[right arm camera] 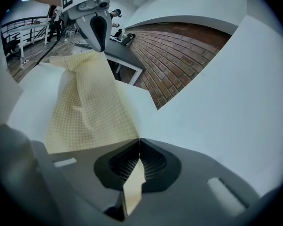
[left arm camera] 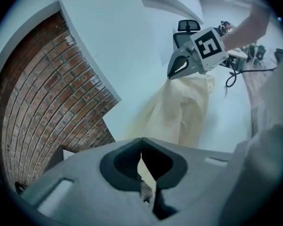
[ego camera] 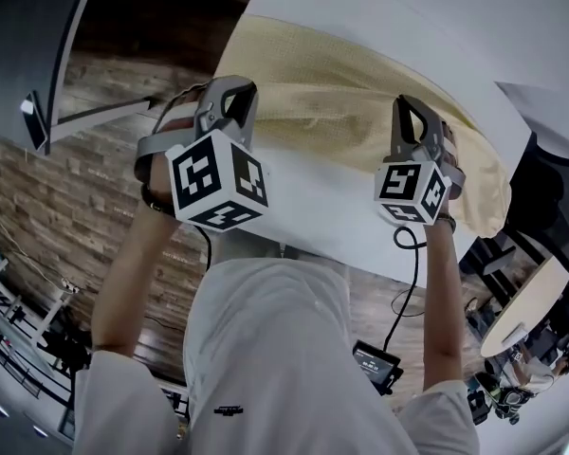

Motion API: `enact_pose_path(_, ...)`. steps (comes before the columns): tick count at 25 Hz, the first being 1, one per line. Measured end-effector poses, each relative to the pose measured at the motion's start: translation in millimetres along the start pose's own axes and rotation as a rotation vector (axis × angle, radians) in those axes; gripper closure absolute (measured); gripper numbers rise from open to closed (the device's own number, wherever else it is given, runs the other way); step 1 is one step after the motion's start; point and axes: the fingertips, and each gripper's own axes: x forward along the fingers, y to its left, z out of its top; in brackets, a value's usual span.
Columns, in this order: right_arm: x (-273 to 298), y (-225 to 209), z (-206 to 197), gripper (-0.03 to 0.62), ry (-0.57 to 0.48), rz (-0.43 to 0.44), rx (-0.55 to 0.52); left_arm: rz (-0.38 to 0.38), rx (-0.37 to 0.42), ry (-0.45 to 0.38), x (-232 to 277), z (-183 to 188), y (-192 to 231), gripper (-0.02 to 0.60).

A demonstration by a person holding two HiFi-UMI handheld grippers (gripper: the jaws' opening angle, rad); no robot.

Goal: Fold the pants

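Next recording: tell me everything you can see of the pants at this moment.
The pants are pale yellow cloth with a fine waffle-like check, creased. They lie stretched lengthwise across the white table, bunched into long folds. Their near edge is pinched at two places: the left gripper and the right gripper are each shut on a bit of fabric, which pokes back between the jaws. Waistband and leg ends cannot be told apart.

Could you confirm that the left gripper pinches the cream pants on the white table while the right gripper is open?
No: the right gripper is shut on the pants too; the right gripper view shows fabric pinched between its jaws. The left gripper does pinch them on the white table.
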Motion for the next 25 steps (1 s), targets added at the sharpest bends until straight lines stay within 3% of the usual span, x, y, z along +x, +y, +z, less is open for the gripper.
enact_pose_path(7,15,-24,10,0.583,-0.010,-0.006,-0.022,-0.029,0.119,0.047,23,11,35,0.574)
enact_pose_path(15,46,-31,5,0.585,0.024,0.031,-0.061,-0.124,0.168,0.109,67,10,50,0.574)
enact_pose_path(25,89,-22,-7,0.581,0.097,0.095,-0.048,-0.183,0.123,0.163,122,3,62,0.572)
